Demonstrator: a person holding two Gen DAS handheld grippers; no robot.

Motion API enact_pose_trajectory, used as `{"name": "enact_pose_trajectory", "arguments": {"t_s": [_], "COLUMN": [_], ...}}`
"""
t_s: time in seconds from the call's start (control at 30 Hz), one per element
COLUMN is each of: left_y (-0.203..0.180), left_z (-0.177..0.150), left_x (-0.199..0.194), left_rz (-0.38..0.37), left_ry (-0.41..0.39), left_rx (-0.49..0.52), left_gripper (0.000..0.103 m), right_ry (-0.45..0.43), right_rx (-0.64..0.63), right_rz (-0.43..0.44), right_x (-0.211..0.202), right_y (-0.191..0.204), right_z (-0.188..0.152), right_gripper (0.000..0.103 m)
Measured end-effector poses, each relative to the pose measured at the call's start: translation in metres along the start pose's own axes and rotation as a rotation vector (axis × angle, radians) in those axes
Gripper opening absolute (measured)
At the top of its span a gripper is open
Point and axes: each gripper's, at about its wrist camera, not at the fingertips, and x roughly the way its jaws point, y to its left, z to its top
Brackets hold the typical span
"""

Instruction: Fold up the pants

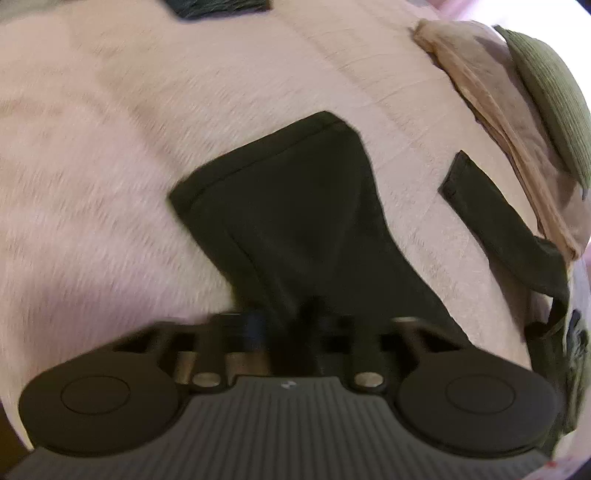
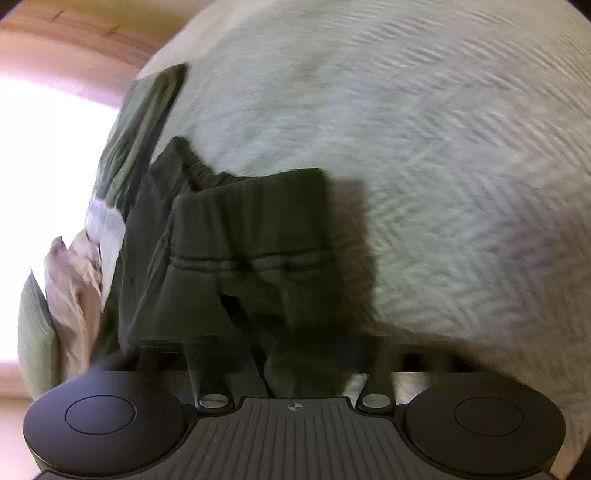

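Observation:
The black pants [image 1: 291, 206] stretch away from my left gripper [image 1: 288, 321], which is shut on the dark cloth near one leg. That leg's hem lies flat on the bed, and the other leg [image 1: 506, 229] trails off to the right. In the right wrist view the elastic waistband [image 2: 251, 229] of the pants [image 2: 207, 295] bunches just ahead of my right gripper [image 2: 291, 354], shut on the fabric. The cloth hides its fingertips. The waist end is lifted and casts a shadow on the bed.
A pale textured bedspread [image 1: 110, 166] fills both views. A beige garment [image 1: 491, 92] and a green pillow [image 1: 550, 96] lie at the far right of the left view. More clothes [image 2: 74, 288], a dark-green garment [image 2: 140, 125] and wooden floor [image 2: 66, 33] are left of the right gripper.

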Motion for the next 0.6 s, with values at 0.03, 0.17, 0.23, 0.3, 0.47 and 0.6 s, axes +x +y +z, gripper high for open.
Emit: {"name": "enact_pose_trajectory", "arguments": {"t_s": [0.03, 0.17, 0.23, 0.3, 0.47, 0.6], "left_y": [-0.005, -0.026, -0.037, -0.041, -0.027, -0.035], "left_z": [0.004, 0.010, 0.010, 0.007, -0.008, -0.001], "left_x": [-0.003, -0.034, -0.049, -0.054, -0.037, -0.064], "left_rz": [0.009, 0.017, 0.053, 0.096, 0.295, 0.298], "left_ry": [-0.003, -0.076, -0.122, -0.113, 0.022, -0.012], "left_rx": [0.034, 0.224, 0.327, 0.383, 0.399, 0.327], "left_gripper": [0.011, 0.010, 0.010, 0.012, 0.030, 0.032], "right_ry": [-0.007, -0.045, -0.036, -0.019, 0.129, 0.091], "right_rx": [-0.055, -0.098, -0.106, -0.105, -0.179, -0.183], "right_rz": [-0.025, 0.005, 0.030, 0.005, -0.204, -0.200], "right_x": [-0.001, -0.046, -0.074, -0.086, -0.060, -0.078], "right_y": [0.010, 0.017, 0.012, 0.008, -0.010, -0.007], "right_z": [-0.001, 0.003, 0.002, -0.004, 0.008, 0.033], "right_gripper": [0.004, 0.002, 0.002, 0.002, 0.039, 0.048]}}
